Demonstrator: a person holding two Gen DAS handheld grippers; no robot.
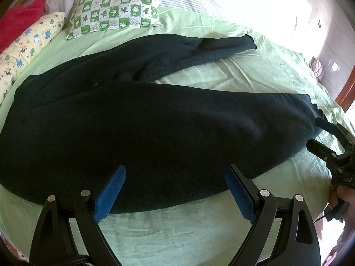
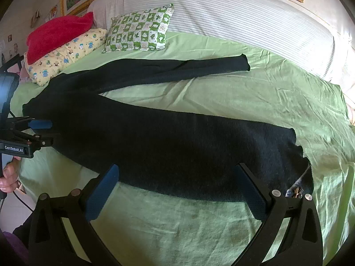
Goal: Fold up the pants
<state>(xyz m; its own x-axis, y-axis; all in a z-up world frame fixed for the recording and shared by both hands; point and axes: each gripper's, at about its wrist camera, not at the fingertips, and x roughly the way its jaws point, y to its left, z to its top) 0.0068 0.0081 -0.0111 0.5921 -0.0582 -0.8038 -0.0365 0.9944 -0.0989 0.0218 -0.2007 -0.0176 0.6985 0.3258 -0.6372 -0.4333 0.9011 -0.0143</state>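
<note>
Dark pants point(image 1: 144, 119) lie flat on the green bed sheet point(image 1: 177, 232), legs spread apart in a V. The near leg runs across both views; the far leg point(image 2: 177, 68) points to the right. My left gripper point(image 1: 175, 177) is open, its blue pads over the near edge of the pants, holding nothing. My right gripper point(image 2: 177, 177) is open over the near leg, close to its cuff point(image 2: 297, 155). Each gripper also shows in the other's view: the right one point(image 1: 315, 133) at the cuff end, the left one point(image 2: 44, 133) at the waist end.
A green checked pillow point(image 2: 139, 31), a yellow patterned pillow point(image 2: 66, 53) and a red cloth point(image 2: 57, 35) lie at the head of the bed. A striped white cover point(image 2: 244, 22) lies behind. A hand point(image 2: 8, 177) holds the left gripper's handle.
</note>
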